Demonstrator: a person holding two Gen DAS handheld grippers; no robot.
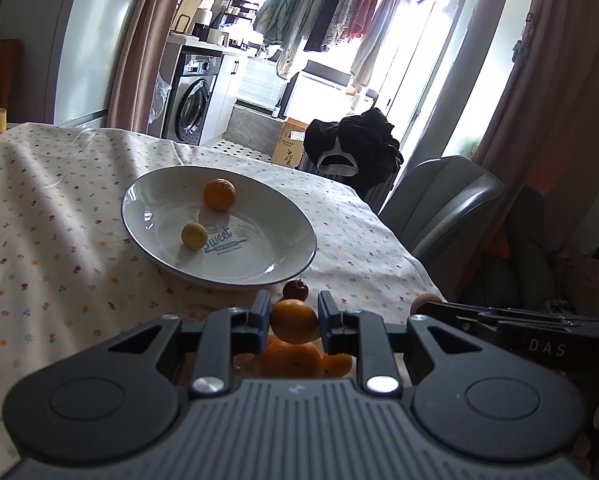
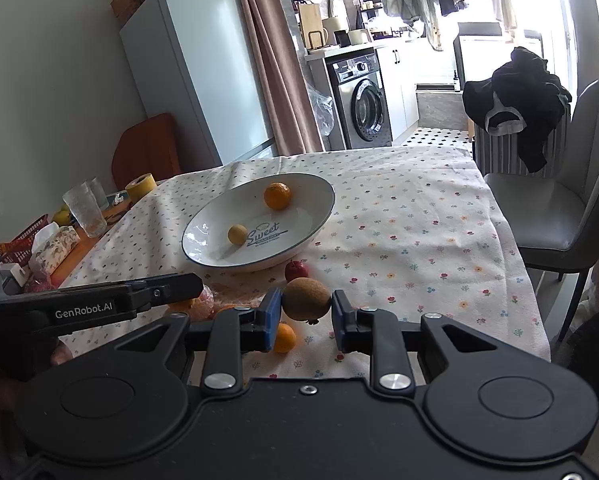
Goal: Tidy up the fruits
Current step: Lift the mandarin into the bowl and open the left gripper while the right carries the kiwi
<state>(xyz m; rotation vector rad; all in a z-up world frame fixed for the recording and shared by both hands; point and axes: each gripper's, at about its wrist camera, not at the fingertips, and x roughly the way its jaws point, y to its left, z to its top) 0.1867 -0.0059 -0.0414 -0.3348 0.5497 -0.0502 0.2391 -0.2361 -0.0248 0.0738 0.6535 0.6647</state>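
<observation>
A white plate point(image 1: 259, 276) point(image 2: 203, 252) marked "Sweet" sits on the flowered tablecloth and holds an orange point(image 1: 219, 194) point(image 2: 277, 196) and a small yellow fruit point(image 1: 194, 235) point(image 2: 237, 234). My left gripper point(image 1: 294, 320) is shut on an orange point(image 1: 294, 321), held above more oranges point(image 1: 291, 358) in front of the plate. My right gripper point(image 2: 306, 305) is shut on a brown kiwi point(image 2: 306, 303), held above the cloth near the plate's front rim. A small red fruit point(image 1: 295, 290) point(image 2: 296, 270) lies by the rim. A loose orange point(image 2: 284, 337) lies under the right gripper.
A grey chair point(image 2: 559, 216) stands at the table's right edge. Glasses point(image 2: 84, 208), a yellow tape roll point(image 2: 141, 186), a tissue pack point(image 2: 53, 246) and a red basket point(image 2: 19, 240) crowd the left end. The left gripper's side point(image 2: 91, 308) crosses the right wrist view.
</observation>
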